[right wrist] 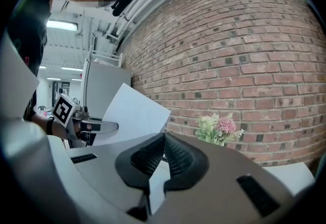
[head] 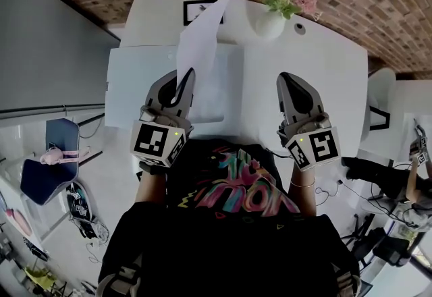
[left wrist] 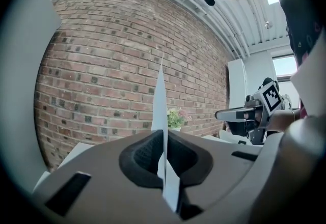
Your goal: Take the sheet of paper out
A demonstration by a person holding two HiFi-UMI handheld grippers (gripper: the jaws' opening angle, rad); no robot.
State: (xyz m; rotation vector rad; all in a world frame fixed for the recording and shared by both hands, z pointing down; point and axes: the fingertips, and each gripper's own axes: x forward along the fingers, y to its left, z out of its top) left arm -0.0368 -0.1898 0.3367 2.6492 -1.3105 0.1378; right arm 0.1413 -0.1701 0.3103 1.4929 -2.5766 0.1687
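Note:
A white sheet of paper (head: 200,38) stands up in the air over the table, and my left gripper (head: 183,77) is shut on its lower edge. In the left gripper view the sheet (left wrist: 161,96) shows edge-on, pinched between the dark pads of that gripper (left wrist: 164,140). The right gripper view shows the sheet's (right wrist: 133,115) broad face tilted beside the left gripper (right wrist: 106,127). My right gripper (head: 287,78) hovers over the table to the right, apart from the paper. Its jaws (right wrist: 163,137) meet at the tips with nothing between them.
A pale flat folder or mat (head: 135,83) lies on the white table (head: 334,66) under the left gripper. A white vase of flowers (head: 271,23) and a small dark frame (head: 194,11) stand at the far edge by the brick wall. A blue chair (head: 47,167) is at the left.

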